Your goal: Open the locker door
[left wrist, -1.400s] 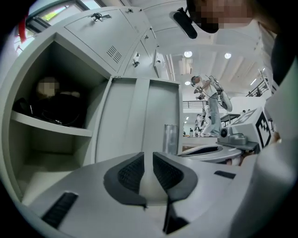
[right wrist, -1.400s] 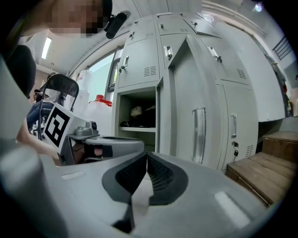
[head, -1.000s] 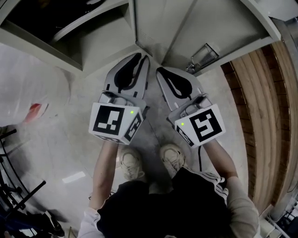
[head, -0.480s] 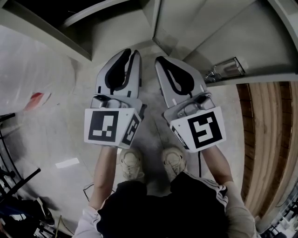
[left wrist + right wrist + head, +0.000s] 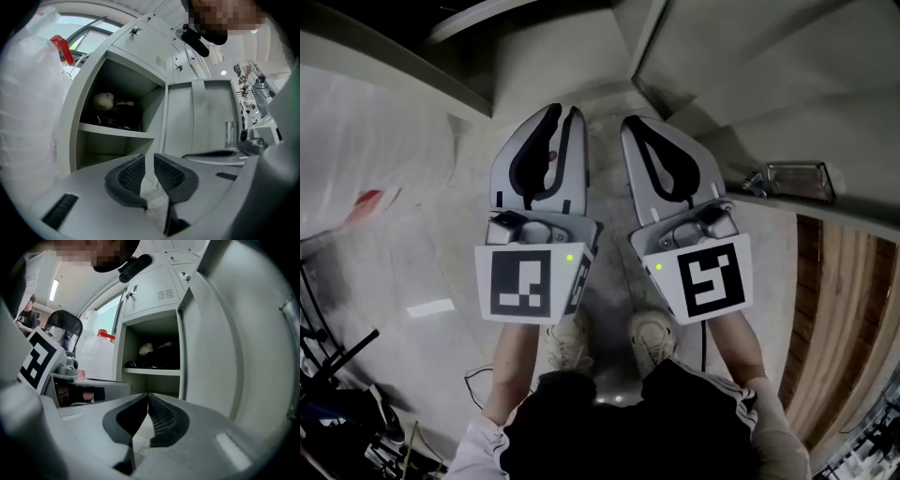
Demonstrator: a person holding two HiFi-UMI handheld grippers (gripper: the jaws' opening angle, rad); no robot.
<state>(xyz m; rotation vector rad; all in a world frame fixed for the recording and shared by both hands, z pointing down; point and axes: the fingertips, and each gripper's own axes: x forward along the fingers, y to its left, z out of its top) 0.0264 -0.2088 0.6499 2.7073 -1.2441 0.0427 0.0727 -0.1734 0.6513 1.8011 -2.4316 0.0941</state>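
locker door (image 5: pixel 741 56): already swung open, on the right of the scene. it is a flat, pale grey sheet-metal panel with folded edges, its smooth inner face turned toward both tools. a small shiny metal latch (image 5: pixel 792 178), boxy and glinting, sits near its free edge.

left gripper (image 5: pixel 150 157): held level in front of the locker. the jaws are a narrow slit apart with nothing between them. ribbed black pads (image 5: pixel 131 173) sit on smooth, curved grey fingers.

right gripper (image 5: pixel 147 397): just beside the left one and touching neither door nor latch. the jaws are pressed together at the tips and hold nothing. same build, with a black cross-hatched pad face.

each tool carries a white marker cube (image 5: pixel 523 281) at its near end, printed with black square patterns.

open compartment (image 5: pixel 117 108): boxy, shadowed inside, left of the door. a thin flat shelf (image 5: pixel 117 131) carries a heap of dark gear and one pale rounded lump (image 5: pixel 104 100). what they are, cannot tell.

plastic bag (image 5: pixel 26 108): far left of the locker, translucent white and crinkled, with a red piece (image 5: pixel 62 47) at its top.

floor (image 5: pixel 441 244): smooth mottled grey with a slight sheen. ribbed brown wood slats (image 5: pixel 834 309) run along the right. the person's pale shoes (image 5: pixel 567 337) stand near, below the cubes.
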